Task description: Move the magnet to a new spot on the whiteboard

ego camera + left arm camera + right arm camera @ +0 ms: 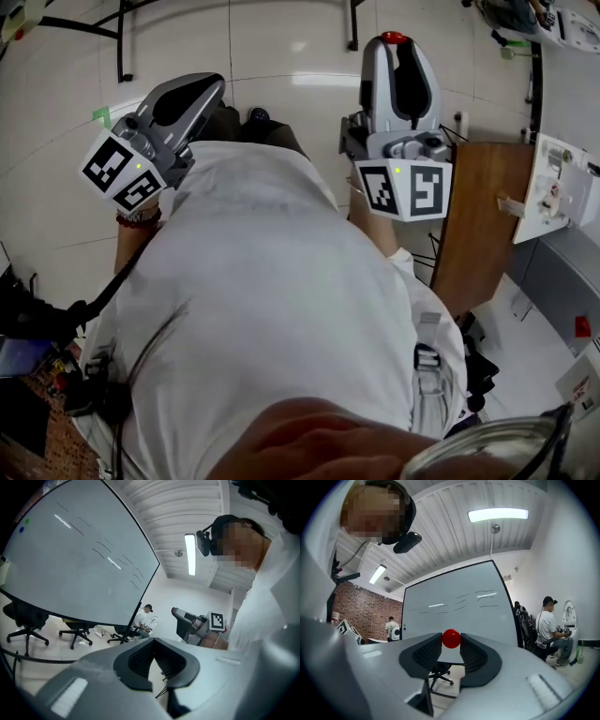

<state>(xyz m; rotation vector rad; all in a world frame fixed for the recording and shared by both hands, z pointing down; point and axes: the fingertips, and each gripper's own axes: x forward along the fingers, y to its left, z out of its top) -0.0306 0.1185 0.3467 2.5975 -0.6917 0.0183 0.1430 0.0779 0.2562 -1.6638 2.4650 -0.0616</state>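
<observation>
Whiteboard marks illegible; right gripper clamps red magnet; left gripper closed.

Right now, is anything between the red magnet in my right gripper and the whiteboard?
Nothing visible does. The red magnet is clamped in the jaws of the right gripper, and the whiteboard faces it across open air. Only an office chair shows low, under the board's bottom edge, off the straight path.

My left gripper & right gripper: grey shells, black insets, b/w marker cubes w/ green LEDs. White shirt.
</observation>
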